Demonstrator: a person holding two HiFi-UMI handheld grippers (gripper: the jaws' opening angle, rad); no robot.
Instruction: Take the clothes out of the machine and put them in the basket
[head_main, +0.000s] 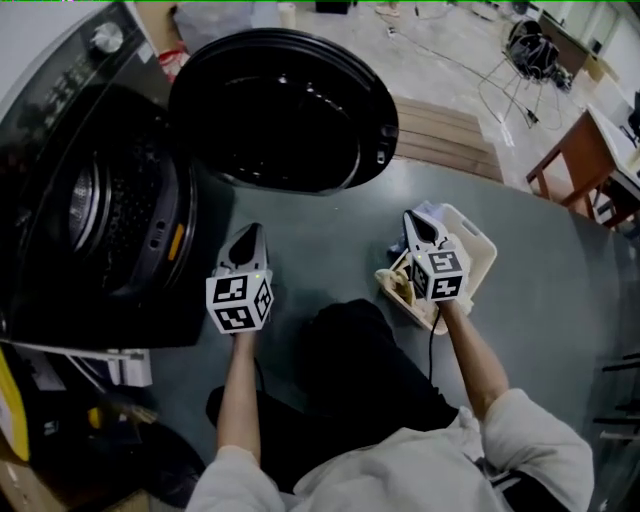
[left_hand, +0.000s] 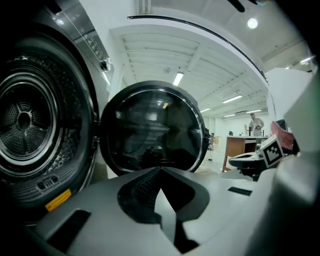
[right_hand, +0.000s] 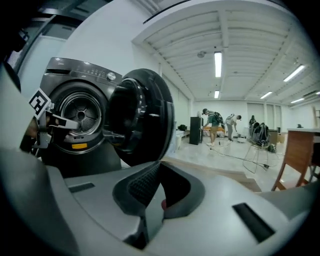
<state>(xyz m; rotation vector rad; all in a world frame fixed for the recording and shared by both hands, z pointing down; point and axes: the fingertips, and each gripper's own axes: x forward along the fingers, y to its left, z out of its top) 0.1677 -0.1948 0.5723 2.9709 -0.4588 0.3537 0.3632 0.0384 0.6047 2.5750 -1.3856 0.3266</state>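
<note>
The dark washing machine (head_main: 60, 150) stands at the left with its round door (head_main: 285, 110) swung wide open. In the left gripper view the metal drum (left_hand: 22, 122) shows no clothes. My left gripper (head_main: 247, 235) hovers in front of the machine's opening, shut with nothing between its jaws (left_hand: 161, 172). On the floor to the right sits the cream basket (head_main: 480, 240). Over its near left side my right gripper (head_main: 412, 220) is held shut and empty (right_hand: 159, 165), pointing toward the door (right_hand: 145, 115). What lies in the basket is mostly hidden behind the gripper.
A brown wooden desk (head_main: 570, 150) stands at the far right, with cables and a stand (head_main: 525, 60) on the pale floor beyond the grey mat (head_main: 330, 240). Clutter lies at the lower left (head_main: 60, 400). People stand far off in the room (right_hand: 215, 125).
</note>
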